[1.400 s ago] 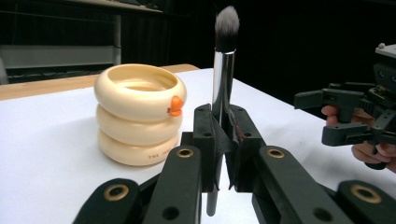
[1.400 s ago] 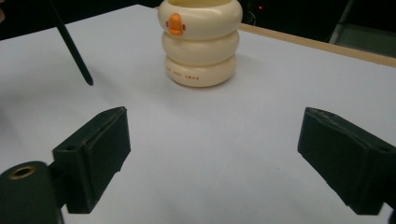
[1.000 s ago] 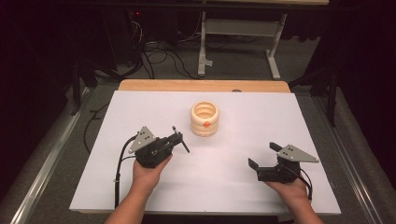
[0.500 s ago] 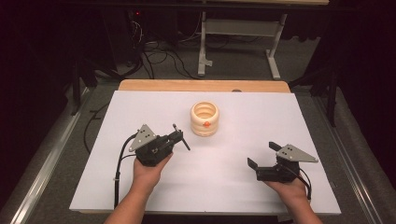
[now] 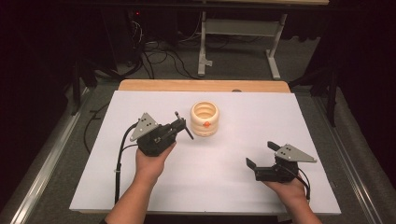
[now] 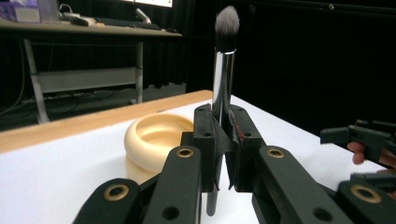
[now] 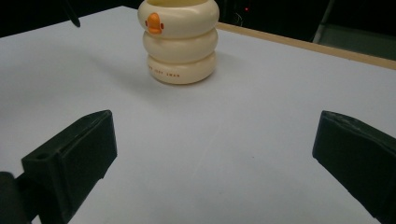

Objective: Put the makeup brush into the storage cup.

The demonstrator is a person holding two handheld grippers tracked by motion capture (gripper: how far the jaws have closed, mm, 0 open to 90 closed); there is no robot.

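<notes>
On the white table [image 5: 205,186], a cream ringed holder [image 5: 204,119] stands upright near the far edge. Right gripper [image 5: 259,160], jaws spread wide, rests near the right corner. Left gripper [image 5: 182,127], just beside the holder, clamps a makeup brush [image 6: 223,70], bristles up.

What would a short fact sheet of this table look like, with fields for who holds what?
surface: white table
left gripper: jaws shut on a makeup brush, bristles up, beside the holder
right gripper: jaws wide apart, nothing between them, low over the table
holder: cream ringed cup, upright, orange beak mark on its side, open top
brush and cup: apart, brush not yet in the cup
</notes>
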